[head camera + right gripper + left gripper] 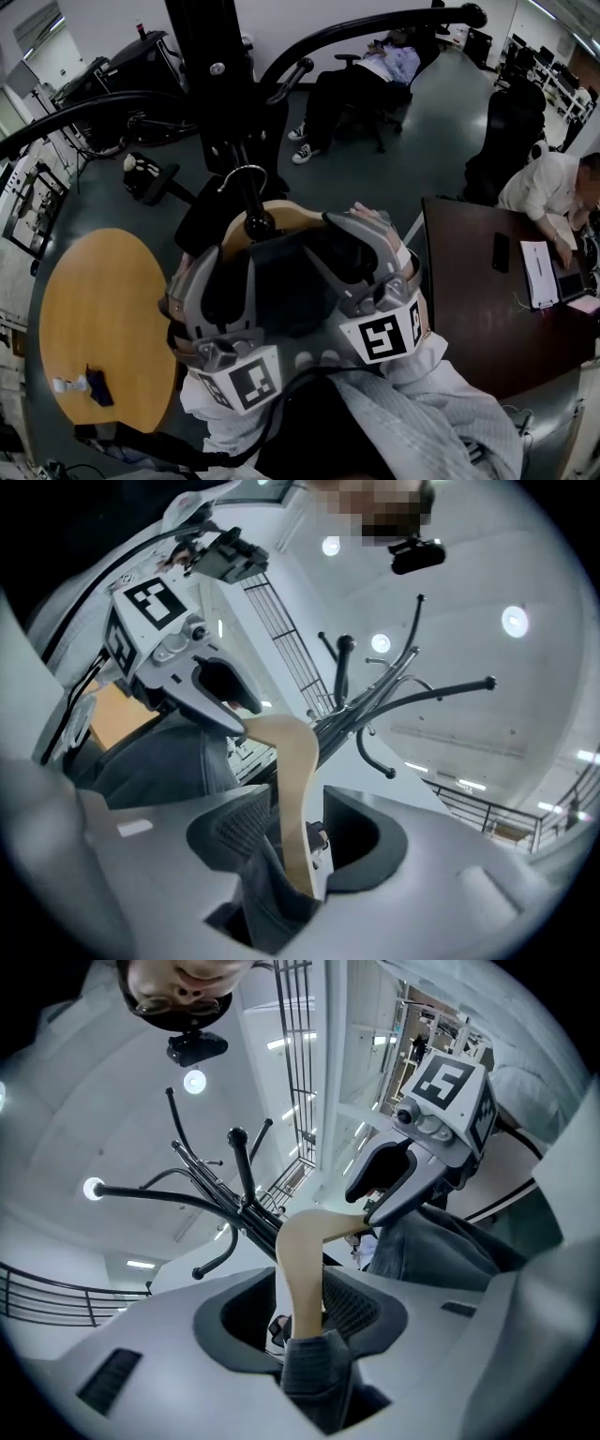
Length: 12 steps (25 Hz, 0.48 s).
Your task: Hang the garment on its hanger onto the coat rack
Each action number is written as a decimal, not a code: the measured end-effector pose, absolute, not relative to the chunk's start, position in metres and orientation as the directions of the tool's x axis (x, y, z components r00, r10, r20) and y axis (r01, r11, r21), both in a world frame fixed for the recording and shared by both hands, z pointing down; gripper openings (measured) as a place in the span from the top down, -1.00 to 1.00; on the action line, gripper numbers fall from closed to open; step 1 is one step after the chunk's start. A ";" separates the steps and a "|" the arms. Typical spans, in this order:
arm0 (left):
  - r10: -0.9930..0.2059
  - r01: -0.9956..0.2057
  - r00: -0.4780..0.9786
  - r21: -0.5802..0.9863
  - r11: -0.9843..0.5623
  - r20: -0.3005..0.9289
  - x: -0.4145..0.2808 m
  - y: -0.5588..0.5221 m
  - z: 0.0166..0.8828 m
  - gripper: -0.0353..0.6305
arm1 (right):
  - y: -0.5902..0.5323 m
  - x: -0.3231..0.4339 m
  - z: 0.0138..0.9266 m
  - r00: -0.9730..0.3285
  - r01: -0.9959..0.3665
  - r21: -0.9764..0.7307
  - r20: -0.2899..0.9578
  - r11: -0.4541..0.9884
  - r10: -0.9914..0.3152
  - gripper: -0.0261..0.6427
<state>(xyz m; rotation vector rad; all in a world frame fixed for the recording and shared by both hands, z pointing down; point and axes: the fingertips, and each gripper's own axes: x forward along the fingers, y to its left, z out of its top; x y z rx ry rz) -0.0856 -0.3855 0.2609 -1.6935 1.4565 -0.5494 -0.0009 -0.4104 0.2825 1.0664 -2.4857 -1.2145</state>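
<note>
The black coat rack (pixel 230 84) stands straight ahead, its curved arms spreading left and right. A wooden hanger (pixel 281 217) with a metal hook (pixel 246 172) is up against the rack's pole; I cannot tell whether the hook rests on an arm. A dark grey garment (pixel 281 291) hangs from it. My left gripper (pixel 223 267) and right gripper (pixel 361 251) flank the hanger's two shoulders. In the left gripper view the wooden arm (pixel 302 1269) passes between the jaws of the left gripper (pixel 305 1314) with a gap beside it. The right gripper (pixel 298 841) straddles the other arm (pixel 292 789) the same way, open.
A round wooden table (pixel 94 319) with a small blue object (pixel 98 389) is at lower left. A dark desk (pixel 478 309) stands at right with a person (pixel 553 192) writing at it. Another person (pixel 366 80) sits in a chair behind the rack.
</note>
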 end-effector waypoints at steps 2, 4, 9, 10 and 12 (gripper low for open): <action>-0.937 -0.634 0.252 -0.773 0.030 -0.242 -0.082 -0.373 0.246 0.47 | -0.403 0.008 0.269 -0.721 -0.597 0.669 -0.205 0.444 -0.662 0.48; -0.898 -0.696 0.261 -0.713 0.079 -0.354 -0.077 -0.357 0.226 0.47 | -0.397 0.019 0.256 -0.690 -0.680 0.561 -0.271 0.472 -0.672 0.48; -0.854 -0.843 0.285 -0.538 -0.006 -0.436 -0.055 -0.345 0.211 0.47 | -0.381 0.013 0.248 -0.666 -0.739 0.416 -0.324 0.531 -0.672 0.60; -0.860 -0.860 0.289 -0.508 -0.040 -0.421 -0.050 -0.347 0.214 0.48 | -0.379 0.011 0.252 -0.666 -0.737 0.417 -0.312 0.532 -0.678 0.64; -0.871 -0.886 0.292 -0.454 -0.092 -0.394 -0.041 -0.349 0.220 0.61 | -0.375 0.012 0.254 -0.649 -0.751 0.406 -0.315 0.520 -0.692 0.79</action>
